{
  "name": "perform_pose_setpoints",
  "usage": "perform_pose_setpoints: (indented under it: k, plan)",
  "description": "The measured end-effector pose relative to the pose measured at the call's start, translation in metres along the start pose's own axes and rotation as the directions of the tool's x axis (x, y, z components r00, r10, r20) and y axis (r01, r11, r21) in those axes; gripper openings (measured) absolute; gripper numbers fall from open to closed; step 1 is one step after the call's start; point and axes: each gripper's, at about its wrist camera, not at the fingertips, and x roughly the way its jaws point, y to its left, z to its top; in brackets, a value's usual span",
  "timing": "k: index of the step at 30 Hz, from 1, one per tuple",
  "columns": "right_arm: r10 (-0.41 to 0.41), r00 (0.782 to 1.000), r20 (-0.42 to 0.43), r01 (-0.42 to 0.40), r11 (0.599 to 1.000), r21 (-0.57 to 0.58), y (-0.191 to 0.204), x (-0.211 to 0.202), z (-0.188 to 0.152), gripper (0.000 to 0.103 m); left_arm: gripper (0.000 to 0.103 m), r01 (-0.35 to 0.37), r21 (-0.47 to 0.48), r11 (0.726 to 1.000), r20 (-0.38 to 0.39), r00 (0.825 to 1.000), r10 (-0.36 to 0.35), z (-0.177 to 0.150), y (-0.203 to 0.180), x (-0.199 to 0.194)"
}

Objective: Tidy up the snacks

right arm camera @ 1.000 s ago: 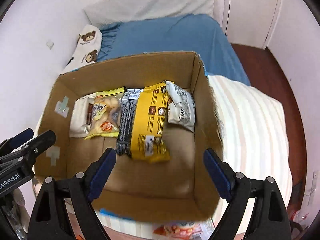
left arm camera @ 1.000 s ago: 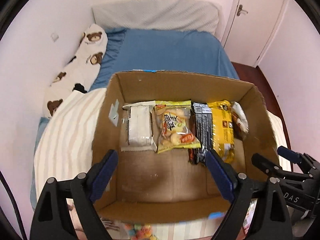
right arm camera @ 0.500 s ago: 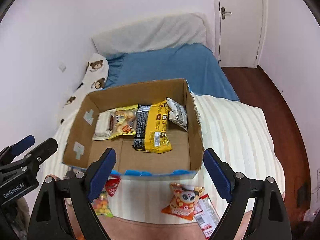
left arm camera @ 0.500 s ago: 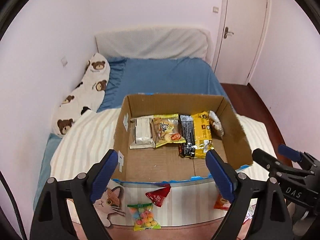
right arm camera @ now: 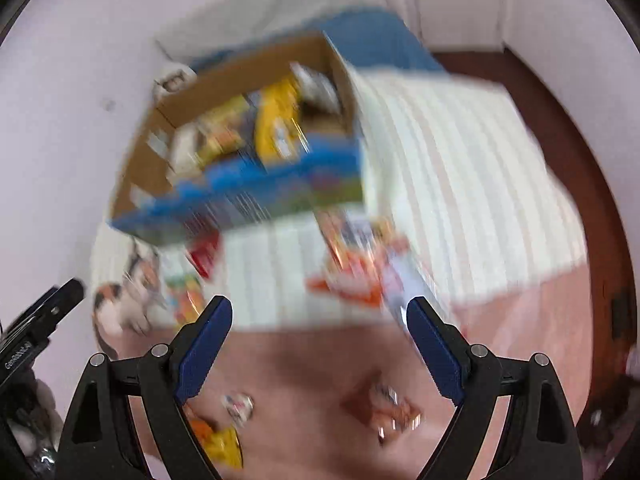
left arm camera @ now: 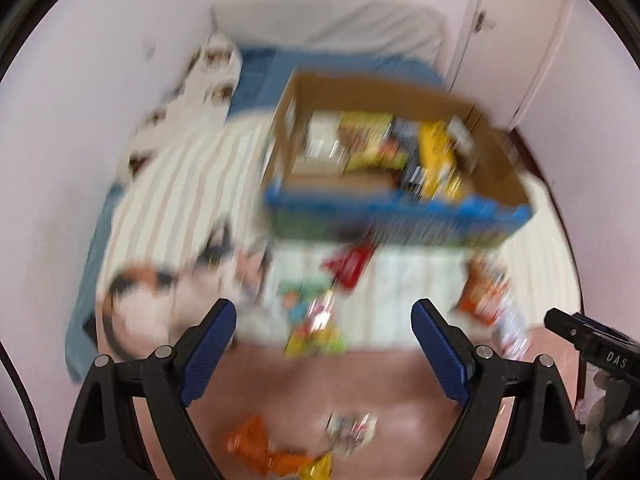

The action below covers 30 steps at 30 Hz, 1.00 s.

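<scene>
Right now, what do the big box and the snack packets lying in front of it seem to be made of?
The box looks like brown corrugated cardboard, matt, with a printed blue outer face. The red packet and the orange packet look like glossy plastic or foil film, since bright glints show on them; the blur leaves this open.

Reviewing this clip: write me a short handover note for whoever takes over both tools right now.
Left tool and right tool: both open, nothing held.
Cardboard box sits on the striped blanket with several snack packs inside.
Left to do: loose packs lie in front of the box, including a red pack and an orange pack, with more nearer the tools. Frames are blurred; count uncertain.
</scene>
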Motion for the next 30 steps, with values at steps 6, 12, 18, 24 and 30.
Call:
perform_pose_setpoints:
  k: [6,12,18,24,30]
  plan:
    - [0.005,0.98,-0.201,0.018,0.993,0.114,-0.033,0.063,-0.057,0.091,0.09,-0.054,-0.145,0.988,-0.297,0.955,0.009,-0.086,0.063,0.055]
    - [0.024,0.956,-0.291,0.015,0.992,0.128,-0.032,0.096,-0.084,0.091,0.09,-0.048,-0.449,0.892,-0.533,0.816,-0.224,-0.179,0.111,0.107]
    - [0.014,0.95,-0.313,-0.002,0.999,0.038,-0.001,0.106,-0.09,0.091,0.089,0.005,-0.692,0.722,-0.408,0.822,-0.397,-0.207,0.137,0.13]
    - [0.027,0.962,-0.271,-0.008,0.997,0.071,0.002,0.102,-0.069,0.091,0.056,0.062,-0.653,0.755,-0.333,0.872,-0.359,-0.181,0.121,0.143]
    - [0.017,0.99,-0.141,0.005,0.988,0.155,-0.016,0.097,-0.004,0.091,0.056,0.075,-0.496,0.865,-0.322,0.909,-0.264,-0.132,0.084,0.148]
